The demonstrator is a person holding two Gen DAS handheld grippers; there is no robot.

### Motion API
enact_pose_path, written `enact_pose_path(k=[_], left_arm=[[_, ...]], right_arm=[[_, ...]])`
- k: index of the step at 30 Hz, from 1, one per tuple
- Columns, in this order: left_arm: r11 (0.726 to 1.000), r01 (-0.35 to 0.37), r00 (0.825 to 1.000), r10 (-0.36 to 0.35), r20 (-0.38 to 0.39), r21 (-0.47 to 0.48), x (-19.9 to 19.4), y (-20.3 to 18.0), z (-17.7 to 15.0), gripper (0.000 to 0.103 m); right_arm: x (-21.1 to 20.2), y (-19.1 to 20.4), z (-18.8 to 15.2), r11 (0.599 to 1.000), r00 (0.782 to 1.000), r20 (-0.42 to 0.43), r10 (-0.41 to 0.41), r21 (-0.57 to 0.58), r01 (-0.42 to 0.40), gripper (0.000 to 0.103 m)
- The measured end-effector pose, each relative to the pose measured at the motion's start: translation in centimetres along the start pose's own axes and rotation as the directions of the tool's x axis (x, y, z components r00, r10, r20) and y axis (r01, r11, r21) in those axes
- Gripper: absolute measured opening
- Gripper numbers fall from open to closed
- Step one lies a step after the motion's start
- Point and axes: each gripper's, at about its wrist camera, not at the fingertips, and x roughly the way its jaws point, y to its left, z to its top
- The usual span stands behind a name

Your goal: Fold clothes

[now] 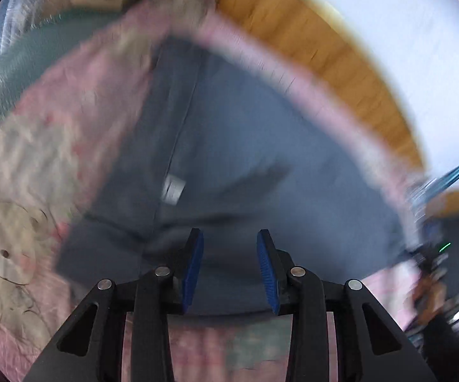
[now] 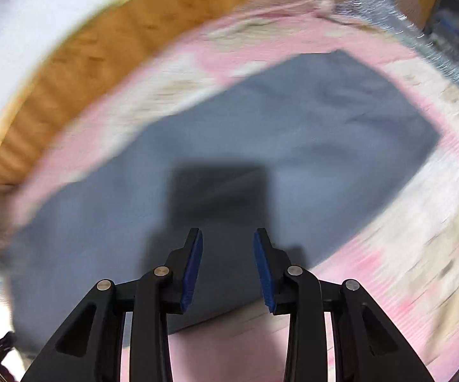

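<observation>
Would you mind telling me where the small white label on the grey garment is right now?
In the left wrist view the white label sits left of centre on the grey garment, beside its long seam, ahead of the left gripper.

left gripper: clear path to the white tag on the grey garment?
Probably yes. The left gripper is open and holds nothing, and the white tag lies exposed on the grey garment, ahead and slightly left of the fingers. Nothing lies between them. Motion blur makes the gap hard to judge.
</observation>
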Motion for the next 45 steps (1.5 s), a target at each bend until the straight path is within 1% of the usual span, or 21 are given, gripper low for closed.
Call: enact_pose_path(k=[1, 3, 5, 8, 10, 11, 12, 15, 19, 22, 23, 25, 30, 32, 33, 35, 37, 38, 41, 44, 45], left_arm=[[1.000, -0.022, 1.000, 0.022, -0.014, -0.010, 0.8, 0.0, 0.1, 0.029], [0.998, -0.039, 0.999, 0.039, -0.009, -0.047, 1.2, 0.1, 0.3, 0.028], [0.995, -0.060, 0.998, 0.059, -0.010, -0.077, 1.4, -0.1, 0.6, 0.028], [0.994, -0.076, 0.997, 0.077, 0.003, -0.080, 0.7, -2.5, 1.4, 0.028], [0.994, -0.086, 0.996, 0.087, 0.015, -0.069, 0.9, -4.2, 1.9, 0.032], [0.993, -0.096, 0.995, 0.097, 0.014, -0.072, 1.2, -4.8, 2.1, 0.033], [0.991, -0.110, 0.994, 0.111, 0.009, -0.080, 1.7, -5.4, 2.3, 0.033], [0.983, -0.152, 0.988, 0.152, -0.007, -0.105, 3.1, -7.0, 2.9, 0.033], [0.973, -0.200, 0.980, 0.200, -0.015, -0.118, 4.1, -9.4, 3.2, 0.033], [0.968, -0.209, 0.978, 0.209, -0.014, -0.140, 4.5, -10.5, 3.2, 0.033], [0.966, -0.210, 0.978, 0.210, -0.015, -0.149, 4.6, -10.8, 3.1, 0.033], [0.963, -0.211, 0.977, 0.212, -0.014, -0.167, 4.7, -11.5, 3.1, 0.033], [0.962, -0.202, 0.979, 0.204, -0.009, -0.182, 5.4, -13.1, 2.8, 0.033], [0.959, -0.206, 0.978, 0.208, -0.007, -0.195, 5.4, -13.2, 2.5, 0.033], [0.957, -0.208, 0.977, 0.211, -0.006, -0.203, 5.3, -13.2, 2.3, 0.033], [0.953, -0.210, 0.977, 0.214, -0.004, -0.218, 5.2, -13.2, 2.1, 0.033], [0.952, -0.206, 0.977, 0.211, -0.002, -0.226, 5.2, -13.4, 2.3, 0.033], [0.953, -0.207, 0.977, 0.212, -0.003, -0.223, 5.3, -13.6, 2.5, 0.033], [0.953, -0.215, 0.976, 0.218, -0.007, -0.215, 5.7, -14.1, 2.9, 0.033], [0.950, -0.223, 0.974, 0.227, -0.007, -0.217, 5.7, -14.4, 3.0, 0.033], [0.950, -0.223, 0.974, 0.227, -0.006, -0.217, 5.6, -14.4, 2.9, 0.033]], right_arm=[[1.6, -2.3, 0.6, 0.994, 0.994, -0.022, -0.106, 0.009, 0.106, 0.029], [2.4, -5.1, 2.0, 0.989, 0.988, 0.032, -0.150, -0.001, 0.150, 0.023], [3.1, -6.7, 3.5, 0.986, 0.986, 0.026, -0.163, -0.023, 0.163, 0.023], [3.1, -6.7, 5.6, 0.994, 0.996, 0.018, -0.091, -0.061, 0.092, 0.030], [3.2, -5.9, 7.5, 0.993, 0.999, 0.036, -0.030, -0.111, 0.033, 0.050], [3.4, -5.7, 8.6, 0.991, 0.999, 0.038, -0.001, -0.134, 0.006, 0.052], [4.0, -5.4, 9.7, 0.988, 0.999, 0.037, 0.022, -0.154, -0.016, 0.053], [8.8, -6.1, 13.2, 0.986, 1.000, -0.016, -0.008, -0.164, 0.005, 0.052], [11.7, -9.1, 18.2, 0.982, 0.997, 0.021, -0.073, -0.171, 0.076, 0.050], [11.5, -11.6, 20.4, 0.987, 0.999, 0.005, -0.040, -0.154, 0.040, 0.040], [10.7, -12.4, 21.0, 0.991, 1.000, 0.010, 0.011, -0.134, -0.010, 0.041], [9.2, -13.2, 21.8, 0.987, 0.996, 0.026, 0.088, -0.133, -0.084, 0.046], [11.7, -13.0, 22.6, 0.956, 0.998, -0.054, 0.014, -0.293, -0.029, 0.046], [11.3, -12.4, 22.1, 0.935, 0.999, -0.040, 0.024, -0.353, -0.036, 0.036], [10.9, -12.2, 21.9, 0.926, 1.000, -0.024, 0.018, -0.376, -0.026, 0.025], [10.2, -12.1, 21.9, 0.920, 0.999, -0.002, 0.033, -0.391, -0.031, 0.025], [9.7, -12.1, 22.0, 0.917, 0.998, 0.004, 0.069, -0.393, -0.062, 0.028], [10.0, -12.0, 21.9, 0.914, 0.995, -0.028, 0.099, -0.392, -0.102, 0.031], [11.1, -11.2, 21.2, 0.894, 0.996, -0.068, 0.065, -0.439, -0.089, 0.036], [11.2, -11.4, 21.8, 0.895, 0.996, -0.051, 0.069, -0.438, -0.085, 0.039], [10.8, -11.8, 22.0, 0.905, 0.997, -0.033, 0.077, -0.416, -0.084, 0.046]])
